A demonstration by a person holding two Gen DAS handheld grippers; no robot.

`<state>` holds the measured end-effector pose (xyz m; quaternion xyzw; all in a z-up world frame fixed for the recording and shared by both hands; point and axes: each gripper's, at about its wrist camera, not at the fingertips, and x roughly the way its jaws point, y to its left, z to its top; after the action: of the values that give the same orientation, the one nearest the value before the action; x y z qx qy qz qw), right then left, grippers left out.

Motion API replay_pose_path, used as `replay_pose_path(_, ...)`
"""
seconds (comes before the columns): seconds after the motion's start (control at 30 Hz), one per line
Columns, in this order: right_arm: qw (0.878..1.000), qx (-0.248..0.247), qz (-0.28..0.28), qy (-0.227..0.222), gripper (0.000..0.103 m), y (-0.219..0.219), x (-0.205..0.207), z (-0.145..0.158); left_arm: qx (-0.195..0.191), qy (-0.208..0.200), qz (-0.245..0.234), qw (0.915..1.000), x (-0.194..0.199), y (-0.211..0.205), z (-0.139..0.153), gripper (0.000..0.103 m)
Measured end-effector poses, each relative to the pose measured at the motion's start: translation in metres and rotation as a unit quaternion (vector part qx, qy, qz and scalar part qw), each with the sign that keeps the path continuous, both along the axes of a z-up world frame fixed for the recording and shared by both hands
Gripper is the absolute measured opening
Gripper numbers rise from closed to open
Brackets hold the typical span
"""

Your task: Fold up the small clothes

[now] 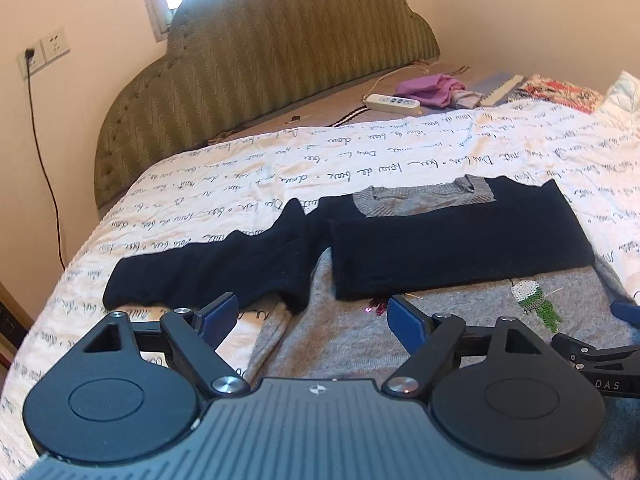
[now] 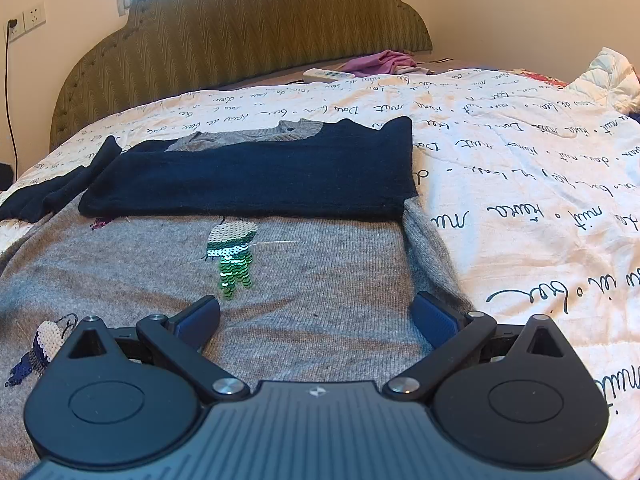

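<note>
A: Where is the grey sweater (image 2: pixel 312 264) found?
B: It is spread on the bed (image 2: pixel 520 168), below the headboard (image 2: pixel 240 32), its navy sleeve (image 2: pixel 256 176) folded across the chest.
A: And each tool?
B: The left tool (image 1: pixel 310 312) and right tool (image 2: pixel 316 314) are held wide above the sweater, nothing gripped.

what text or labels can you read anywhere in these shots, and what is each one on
"DAS" in pale capitals: on the black body of the right gripper, at the right edge of the left wrist view.
Black cursive script in rows across the white quilt: stylised and seen upside down, so no word reads reliably.
Sweater: sequin figures only, no lettering.
Power strip: any markings too small to read.
</note>
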<state>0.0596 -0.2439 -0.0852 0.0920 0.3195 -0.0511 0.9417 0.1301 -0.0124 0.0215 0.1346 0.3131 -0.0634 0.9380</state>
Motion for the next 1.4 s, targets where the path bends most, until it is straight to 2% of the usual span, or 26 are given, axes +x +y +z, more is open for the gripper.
replay_pose_path(0.2, 1.000, 0.000, 0.000, 0.000, 0.103, 0.000, 0.000, 0.000, -0.016, 0.006, 0.007, 0.9998, -0.004, 0.020, -0.005, 0.087)
replay_pose_path(0.43, 1.000, 0.000, 0.000, 0.000, 0.103, 0.000, 0.000, 0.000, -0.052, -0.020, 0.014, 0.9983, -0.020, 0.063, 0.010, 0.090)
replay_pose_path(0.57, 1.000, -0.001, 0.000, 0.000, 0.103, 0.000, 0.000, 0.000, -0.070, -0.033, 0.041, 0.9962, -0.026, 0.102, 0.008, 0.097)
replay_pose_path(0.73, 1.000, -0.010, -0.001, 0.007, 0.103, 0.002, 0.003, -0.001, -0.115, -0.017, 0.086, 0.9894, -0.006, 0.150, -0.005, 0.096)
replay_pose_path(0.8, 1.000, -0.004, -0.004, 0.014, 0.103, 0.001, 0.003, 0.002, -0.150, -0.009, 0.100, 0.9837, 0.005, 0.167, -0.009, 0.096)
replay_pose_path(0.87, 1.000, 0.006, -0.018, 0.000, 0.103, 0.002, 0.001, -0.001, -0.188, -0.002, 0.113, 0.9758, 0.019, 0.183, -0.014, 0.096)
replay_pose_path(0.97, 1.000, -0.002, -0.020, 0.014, 0.103, 0.004, 0.005, 0.003, -0.249, 0.014, 0.140, 0.9582, 0.049, 0.209, -0.022, 0.096)
replay_pose_path(1.0, 1.000, -0.002, -0.022, 0.019, 0.103, 0.004, 0.006, 0.004, -0.278, 0.025, 0.156, 0.9475, 0.063, 0.220, -0.028, 0.096)
replay_pose_path(1.13, 0.999, 0.026, -0.021, 0.024, 0.103, -0.001, 0.009, 0.008, -0.385, 0.057, 0.225, 0.8931, 0.114, 0.261, -0.048, 0.089)
replay_pose_path(1.17, 0.999, 0.039, -0.027, 0.017, 0.103, -0.004, 0.007, 0.007, -0.396, 0.057, 0.235, 0.8857, 0.125, 0.267, -0.050, 0.087)
replay_pose_path(1.23, 0.999, 0.036, -0.023, 0.019, 0.103, -0.004, 0.007, 0.006, -0.399, 0.053, 0.249, 0.8810, 0.147, 0.272, -0.054, 0.083)
replay_pose_path(1.3, 0.999, 0.005, -0.011, 0.044, 0.103, 0.004, 0.013, 0.008, -0.383, 0.055, 0.268, 0.8821, 0.165, 0.273, -0.060, 0.076)
replay_pose_path(1.4, 0.997, -0.032, -0.007, 0.075, 0.103, 0.016, 0.022, 0.013, -0.347, 0.072, 0.292, 0.8885, 0.186, 0.269, -0.075, 0.051)
